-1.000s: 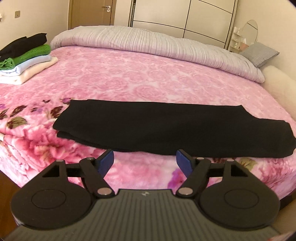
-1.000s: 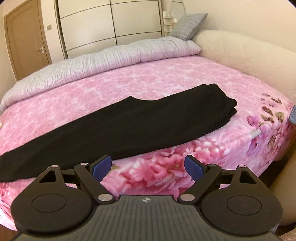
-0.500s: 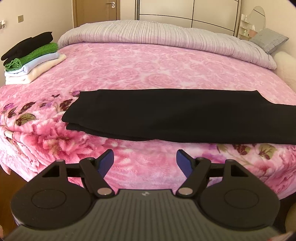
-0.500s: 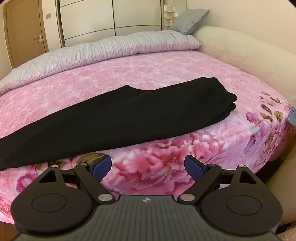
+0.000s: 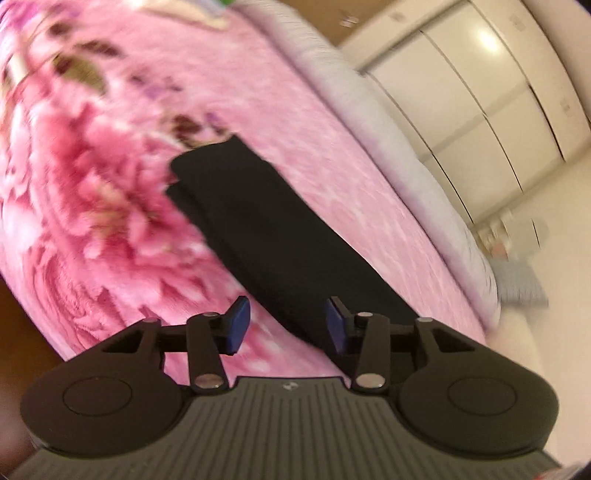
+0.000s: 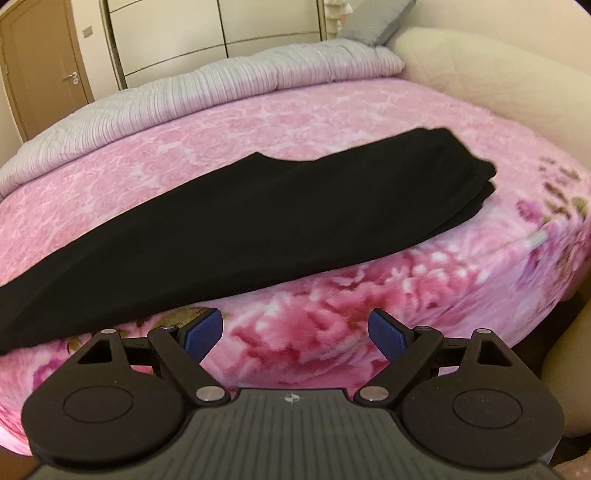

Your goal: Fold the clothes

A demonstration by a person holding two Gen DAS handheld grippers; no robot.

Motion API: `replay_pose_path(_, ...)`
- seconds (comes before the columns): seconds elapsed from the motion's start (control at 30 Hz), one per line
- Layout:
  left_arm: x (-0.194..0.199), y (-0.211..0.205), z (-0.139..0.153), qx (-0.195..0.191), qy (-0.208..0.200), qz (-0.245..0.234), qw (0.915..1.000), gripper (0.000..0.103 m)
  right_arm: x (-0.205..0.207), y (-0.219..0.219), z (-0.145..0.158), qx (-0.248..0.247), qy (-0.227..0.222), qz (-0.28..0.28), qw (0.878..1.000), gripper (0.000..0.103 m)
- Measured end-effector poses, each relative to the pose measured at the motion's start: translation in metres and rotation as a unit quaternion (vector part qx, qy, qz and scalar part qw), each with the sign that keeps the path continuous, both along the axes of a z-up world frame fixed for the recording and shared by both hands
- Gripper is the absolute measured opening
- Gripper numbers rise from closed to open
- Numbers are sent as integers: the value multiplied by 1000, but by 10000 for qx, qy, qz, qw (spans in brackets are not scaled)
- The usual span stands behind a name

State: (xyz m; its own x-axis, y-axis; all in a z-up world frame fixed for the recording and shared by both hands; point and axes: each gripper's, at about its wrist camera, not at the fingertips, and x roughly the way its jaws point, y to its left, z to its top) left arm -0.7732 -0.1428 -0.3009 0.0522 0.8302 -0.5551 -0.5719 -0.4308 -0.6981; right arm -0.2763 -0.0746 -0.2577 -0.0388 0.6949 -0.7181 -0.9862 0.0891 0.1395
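while neither tool touches anything yet, the biggest thing ahead of both sets of fingers is the bed with its pink floral blanket (image 6: 332, 122), which gives a broad, soft surface for laying cloth flat. beyond it, far past the fingertips, lie a pale grey ribbed duvet (image 6: 207, 88), white wardrobe doors (image 6: 170, 37) and a grey pillow (image 6: 380, 18).

the black garment (image 6: 258, 218) stretches across the blanket as a long, narrow band, apparently already doubled lengthwise, since layered edges show at its end well ahead and to the right of the right gripper (image 6: 295, 332). laid this way along the near side of the bed, it probably suits a next fold end to end. its near edge runs just beyond the right gripper's fingers, which stand wide apart and empty.

the left wrist view is tilted and blurred. there the black garment (image 5: 280, 236) runs away from the left gripper (image 5: 284, 325), whose blue pads (image 5: 238, 325) are spread apart, holding nothing, with cloth just ahead of the right-hand pad.

bare blanket surrounds the garment on all visible sides, leaving room to swing one end over; the bed's rounded front edge drops away directly under both sets of fingers.
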Motion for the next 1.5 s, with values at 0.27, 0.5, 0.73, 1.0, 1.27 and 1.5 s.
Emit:
replay_pose_path(0.27, -25, 26, -29, -195, -716, 872, 9934, 49, 3, 37, -11, -260, 103, -86, 9996, 88)
replay_pose_path(0.5, -22, 38, -27, 49, -634, 1200, 9907, 45, 26, 62, -19, -358, 287, -395, 9982, 88)
replay_pose_path(0.73, -14, 54, -19, -358, 290, 918, 9947, 6, 41, 77, -25, -356, 333, -525, 9974, 88)
replay_pose_path(1.0, 98, 118, 77, 628, 2966, -1316, 9438, 5, 65, 80, -23, -238, 447, -781, 9957, 87)
replay_pose_path(1.27, 268, 185, 18, 387, 3623, -4015, 8403, 26, 87, 76, -16, -31, 639, -1039, 9925, 88)
replay_pose_path(1.5, 243, 161, 24, 446, 2744, -4216, 8631, 31, 94, 70, -9, 236, 1239, -982, 9871, 83)
